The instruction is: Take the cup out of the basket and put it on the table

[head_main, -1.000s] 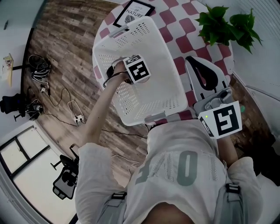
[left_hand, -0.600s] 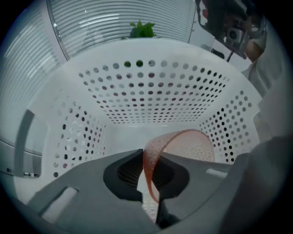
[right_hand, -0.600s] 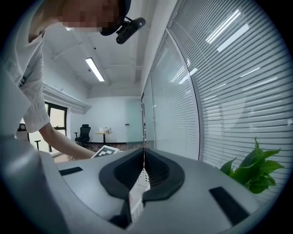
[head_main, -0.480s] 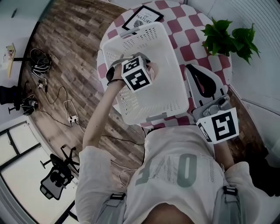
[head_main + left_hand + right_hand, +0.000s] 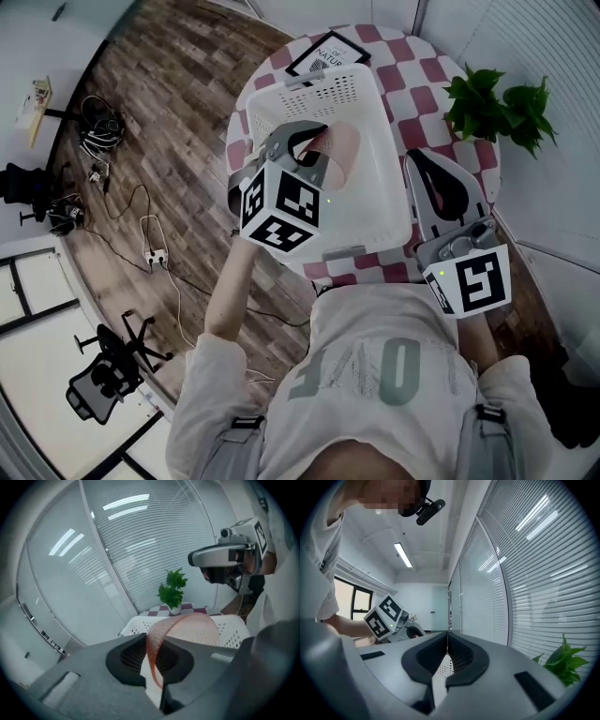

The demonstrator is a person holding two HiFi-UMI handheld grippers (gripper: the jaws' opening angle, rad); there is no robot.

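A translucent pink cup (image 5: 343, 156) hangs on its side above the white perforated basket (image 5: 375, 202). My left gripper (image 5: 314, 150) is shut on the cup's rim. In the left gripper view the thin cup wall (image 5: 153, 654) runs between the two dark pads, and the cup body (image 5: 194, 627) swells out beyond them, over the basket (image 5: 234, 631). My right gripper (image 5: 419, 157) is held at the table's right side, beside the basket, with its jaws pressed together. In the right gripper view nothing lies between the closed pads of the right gripper (image 5: 447, 645).
The basket stands on a round red-and-white checked table (image 5: 422, 103). A potted green plant (image 5: 494, 89) is at the table's far right and a framed print (image 5: 328, 52) lies at its far edge. Cables (image 5: 155, 253) and an office chair (image 5: 98, 375) are on the wooden floor to the left.
My left gripper has come up from inside the basket, bringing the pink cup with it. The right gripper has stayed beside the basket.
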